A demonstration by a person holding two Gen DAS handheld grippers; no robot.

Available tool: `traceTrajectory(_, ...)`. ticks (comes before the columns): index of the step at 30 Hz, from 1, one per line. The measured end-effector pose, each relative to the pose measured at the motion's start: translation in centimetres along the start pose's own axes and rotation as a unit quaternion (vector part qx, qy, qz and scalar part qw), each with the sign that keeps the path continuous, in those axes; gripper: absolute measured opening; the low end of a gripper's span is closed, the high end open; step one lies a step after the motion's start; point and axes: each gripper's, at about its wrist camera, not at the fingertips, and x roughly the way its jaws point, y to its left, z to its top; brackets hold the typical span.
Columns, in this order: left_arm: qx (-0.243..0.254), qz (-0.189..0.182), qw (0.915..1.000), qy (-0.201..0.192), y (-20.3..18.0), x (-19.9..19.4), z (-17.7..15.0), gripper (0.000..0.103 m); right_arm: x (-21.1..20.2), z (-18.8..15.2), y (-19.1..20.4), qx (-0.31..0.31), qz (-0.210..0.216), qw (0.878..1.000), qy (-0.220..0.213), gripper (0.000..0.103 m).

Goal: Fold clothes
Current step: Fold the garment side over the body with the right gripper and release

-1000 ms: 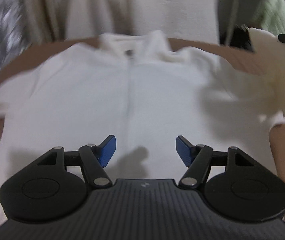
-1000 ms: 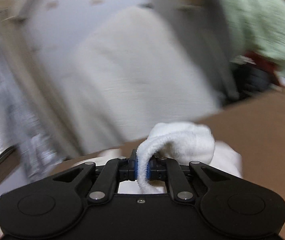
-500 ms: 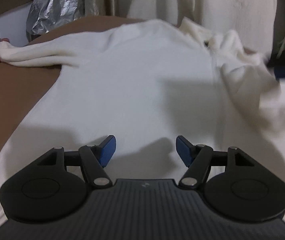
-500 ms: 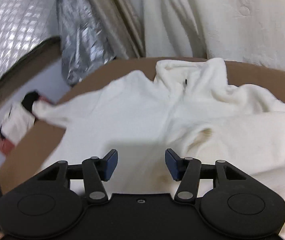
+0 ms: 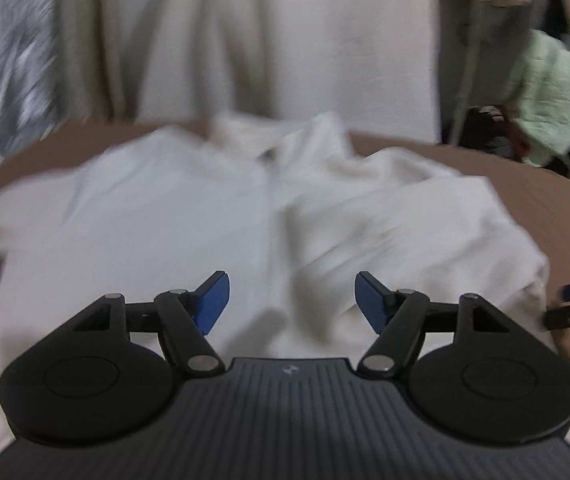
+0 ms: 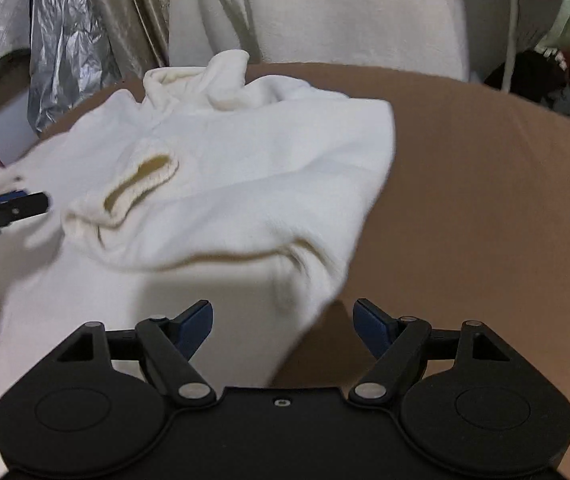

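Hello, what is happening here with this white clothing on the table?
A person with two handheld grippers is folding a white fleece top spread on a brown table. One sleeve already lies folded across the body, cuff opening up. Both the left gripper and the right gripper are open and hold nothing, hovering near the hem.

The light is soft and a bit dim, like a room lamp. The left wrist picture is smeared all over: the white top [image 5: 157, 216] and the green cloth [image 5: 549, 92] far right look fuzzy, but the left gripper [image 5: 288, 303] near the camera is sharp. The right wrist picture is clearer. The cuff [image 6: 141, 184] shows well, with some smear at the edges. A dark shadow lies under the folded sleeve [image 6: 245, 184]. The silver sheet [image 6: 61, 48] far left shines. Both pictures bend round at the corners.
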Motion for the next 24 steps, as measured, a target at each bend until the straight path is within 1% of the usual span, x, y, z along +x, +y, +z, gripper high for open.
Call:
traceTrajectory(1, 0.032, 0.013, 0.9994, 0.009, -1.5, 1.4, 0.5, 0.074, 0.7, 0.2, 0.0, -0.003, -0.005, 1.000, -0.001, 0.081)
traceTrajectory(2, 0.056, 0.032, 0.9978, 0.017, -2.7, 2.7, 1.0, 0.075, 1.4, 0.2, -0.4, 0.000, -0.026, 1.000, -0.008, 0.081)
traceTrajectory(3, 0.084, 0.046, 0.9949, 0.030, -3.8, 4.4, 1.3, 0.076, 2.2, 0.1, -0.7, 0.004, -0.046, 0.999, -0.015, 0.081)
traceTrajectory(4, 0.111, 0.057, 0.9913, 0.042, -4.8, 5.8, 1.6, 0.076, 2.8, 0.2, -1.0, 0.010, -0.052, 0.998, -0.019, 0.081)
traceTrajectory(5, 0.143, 0.064, 0.9864, 0.050, -5.5, 7.0, 1.5, 0.064, 3.5, 0.3, -1.2, 0.015, -0.056, 0.998, -0.023, 0.081)
traceTrajectory(6, 0.175, 0.071, 0.9803, 0.057, -6.2, 8.1, 1.5, 0.012, 3.7, 0.3, -1.4, 0.015, -0.051, 0.998, -0.032, 0.080)
traceTrajectory(7, 0.203, 0.104, 0.9709, 0.071, -6.6, 9.4, 1.5, 0.006, 3.7, 0.4, -1.3, 0.002, -0.050, 0.998, -0.041, 0.076)
traceTrajectory(8, 0.213, 0.134, 0.9656, 0.066, -6.3, 9.8, 1.7, 0.000, 3.6, 0.5, -1.0, -0.026, -0.073, 0.996, -0.043, 0.061)
traceTrajectory(9, 0.209, 0.157, 0.9638, 0.049, -5.6, 9.5, 2.3, 0.000, 3.4, 0.7, -0.7, -0.040, -0.094, 0.994, -0.040, 0.057)
traceTrajectory(11, 0.170, 0.195, 0.9659, -0.001, -3.4, 7.0, 4.1, 0.000, 2.5, 1.0, -0.6, -0.047, -0.134, 0.989, -0.041, 0.035)
traceTrajectory(12, 0.142, 0.210, 0.9673, -0.015, -1.9, 6.0, 4.6, 0.000, 2.1, 1.0, -0.9, -0.043, -0.124, 0.991, -0.035, 0.029)
traceTrajectory(13, 0.114, 0.223, 0.9678, -0.026, -0.4, 4.9, 5.2, 0.000, 1.8, 0.9, -1.3, -0.025, -0.107, 0.994, -0.028, 0.025)
traceTrajectory(14, 0.085, 0.236, 0.9672, -0.038, 1.1, 3.8, 5.7, 0.000, 1.6, 0.8, -1.6, -0.007, -0.095, 0.995, -0.023, 0.019)
traceTrajectory(15, 0.057, 0.238, 0.9691, -0.033, 2.5, 3.4, 5.9, 0.000, 1.6, 0.6, -1.8, 0.004, -0.086, 0.996, -0.018, 0.015)
traceTrajectory(17, -0.009, 0.170, 0.9853, -0.012, 4.7, 2.9, 5.6, 0.000, 1.5, 0.6, -1.4, -0.006, -0.087, 0.996, -0.025, 0.015)
traceTrajectory(19, -0.046, 0.117, 0.9920, 0.014, 5.1, 2.8, 5.0, 0.003, 1.1, 0.6, -1.1, -0.012, -0.086, 0.996, -0.032, 0.015)
traceTrajectory(20, -0.045, 0.100, 0.9937, 0.022, 4.7, 2.8, 4.7, 0.003, 0.9, 0.6, -1.1, -0.010, -0.084, 0.996, -0.038, 0.015)
traceTrajectory(22, -0.027, 0.068, 0.9968, 0.032, 3.0, 2.9, 4.2, 0.005, 0.9, 0.7, -1.5, 0.001, -0.076, 0.996, -0.041, 0.015)
traceTrajectory(23, -0.024, 0.051, 0.9975, 0.041, 2.1, 3.0, 3.9, 0.012, 0.9, 0.7, -1.6, 0.006, -0.072, 0.996, -0.043, 0.014)
traceTrajectory(24, -0.021, 0.035, 0.9978, 0.052, 1.3, 3.1, 3.6, 0.028, 0.9, 0.7, -1.8, 0.013, -0.066, 0.997, -0.043, 0.014)
